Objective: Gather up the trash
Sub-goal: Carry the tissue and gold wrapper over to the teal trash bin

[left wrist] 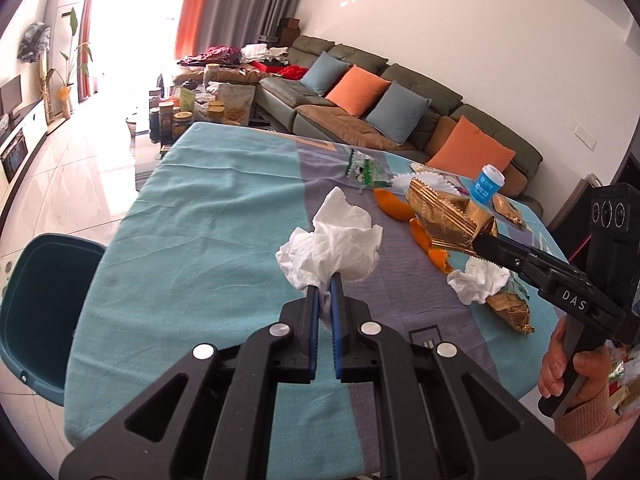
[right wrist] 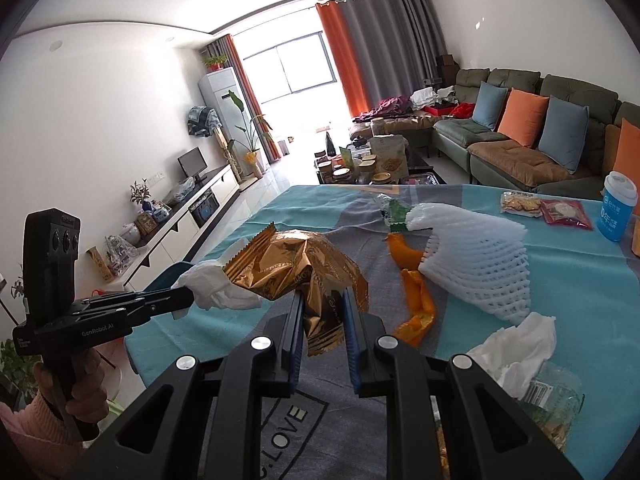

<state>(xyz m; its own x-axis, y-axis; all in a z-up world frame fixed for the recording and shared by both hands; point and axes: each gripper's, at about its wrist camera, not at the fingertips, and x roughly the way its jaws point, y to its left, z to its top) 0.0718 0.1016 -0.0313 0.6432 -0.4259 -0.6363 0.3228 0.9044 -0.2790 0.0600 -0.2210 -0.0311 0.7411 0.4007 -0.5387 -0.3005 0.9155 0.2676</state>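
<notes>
While left tool [left wrist: 325, 280] pinches tissue [left wrist: 332, 240] near table edge [left wrist: 120, 216], right tool [right wrist: 322, 300] pinches wrapper [right wrist: 296, 272].

A home living room: sectional sofa [right wrist: 520, 136] with cushions, curtained window [right wrist: 288, 68], TV cabinet [right wrist: 188, 212].

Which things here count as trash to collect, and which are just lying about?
Job:
crumpled tissue in the left gripper
gold wrapper in the right gripper
orange peel
foam fruit net
second tissue
bin

Lying about:
blue cup
sofa cushions
jars
</notes>
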